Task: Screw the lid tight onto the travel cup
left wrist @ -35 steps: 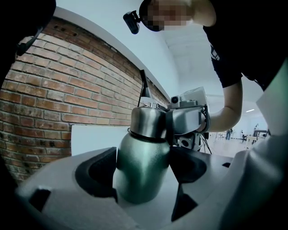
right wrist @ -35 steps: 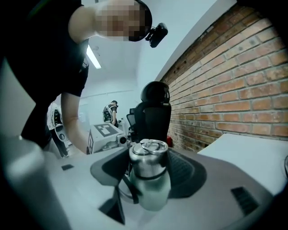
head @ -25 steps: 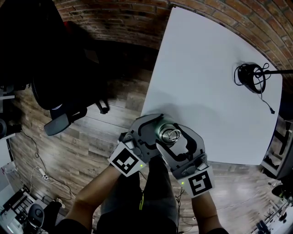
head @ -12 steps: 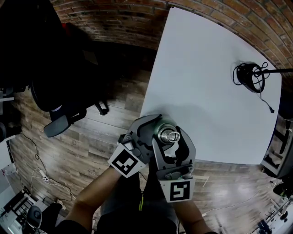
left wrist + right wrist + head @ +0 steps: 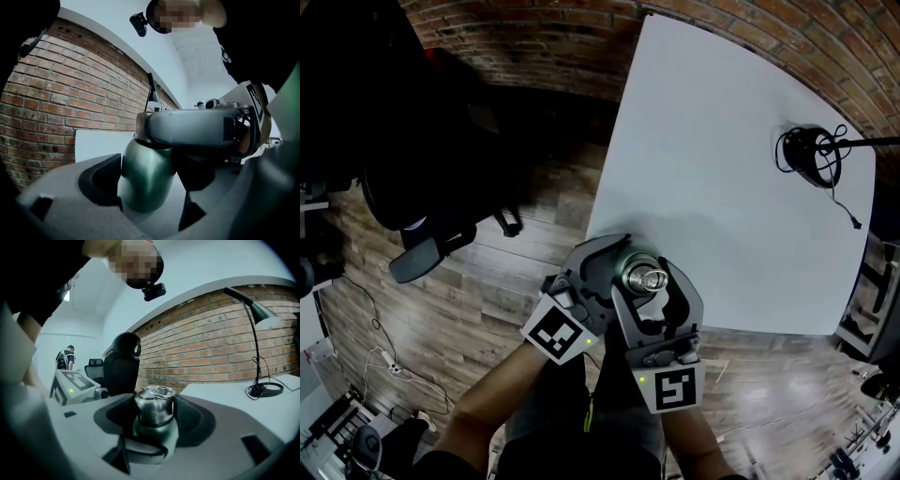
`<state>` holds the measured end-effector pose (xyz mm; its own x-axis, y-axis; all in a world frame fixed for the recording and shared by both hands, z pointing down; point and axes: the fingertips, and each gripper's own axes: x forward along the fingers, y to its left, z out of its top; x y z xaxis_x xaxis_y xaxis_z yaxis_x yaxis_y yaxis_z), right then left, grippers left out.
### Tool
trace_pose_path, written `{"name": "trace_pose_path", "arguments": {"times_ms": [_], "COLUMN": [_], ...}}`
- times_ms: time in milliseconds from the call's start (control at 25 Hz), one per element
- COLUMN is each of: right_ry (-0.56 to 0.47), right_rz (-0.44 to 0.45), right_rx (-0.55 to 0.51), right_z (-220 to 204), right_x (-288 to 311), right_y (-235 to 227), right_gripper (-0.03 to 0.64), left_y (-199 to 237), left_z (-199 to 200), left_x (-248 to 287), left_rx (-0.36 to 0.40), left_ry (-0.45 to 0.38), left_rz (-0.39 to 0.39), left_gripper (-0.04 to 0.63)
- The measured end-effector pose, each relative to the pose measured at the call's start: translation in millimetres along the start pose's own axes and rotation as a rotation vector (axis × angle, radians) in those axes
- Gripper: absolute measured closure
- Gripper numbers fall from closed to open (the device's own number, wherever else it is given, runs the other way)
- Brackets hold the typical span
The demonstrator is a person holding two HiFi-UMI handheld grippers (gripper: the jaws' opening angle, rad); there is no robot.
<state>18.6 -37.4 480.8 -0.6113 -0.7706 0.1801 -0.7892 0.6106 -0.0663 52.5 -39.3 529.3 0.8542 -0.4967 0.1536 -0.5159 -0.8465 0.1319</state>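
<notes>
Two grips set: your left gripper [image 5: 147, 185] clamps cup [image 5: 143, 161], your right gripper [image 5: 154, 423] clenches lid [image 5: 154, 404] on top. Cup at table [image 5: 722, 169] near edge, 6 o'clock in head view. Lid seated, looks level. Tightening twist likely left; tightness not checkable.

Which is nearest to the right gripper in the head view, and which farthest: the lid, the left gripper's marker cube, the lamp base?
1. lid, between the right gripper's jaws, atop the travel cup.
2. marker cube of the left gripper, just to the left.
3. lamp base, far across the table, upper right.
</notes>
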Motion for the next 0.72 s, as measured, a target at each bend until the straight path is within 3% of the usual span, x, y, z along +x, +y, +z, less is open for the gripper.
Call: {"name": "trace_pose_path", "arguments": {"times_ms": [240,520,720], "right_ry": [0.12,0.136,0.15], "right_rz": [0.29,0.541,0.552], "right_rx": [-0.109,-0.184,-0.229], "right_z": [-11.4,8.3,3.8], "right_x": [-13.3,-13.6,-7.6], "right_y": [7.5,1.7,6.4], "right_gripper": [0.322,0.322,0.324], "left_y": [0.1,-0.3,-1.1], "left_z": [0.4,0.6,-0.6], "left_x": [-0.3,-0.5,-0.3], "left_rx": [0.005,-0.002,-0.005], "left_ry": [0.003,-0.002,0.007], "left_rz": [-0.009,-0.009,-0.008], "left_gripper": [0.239,0.239,0.239]}}
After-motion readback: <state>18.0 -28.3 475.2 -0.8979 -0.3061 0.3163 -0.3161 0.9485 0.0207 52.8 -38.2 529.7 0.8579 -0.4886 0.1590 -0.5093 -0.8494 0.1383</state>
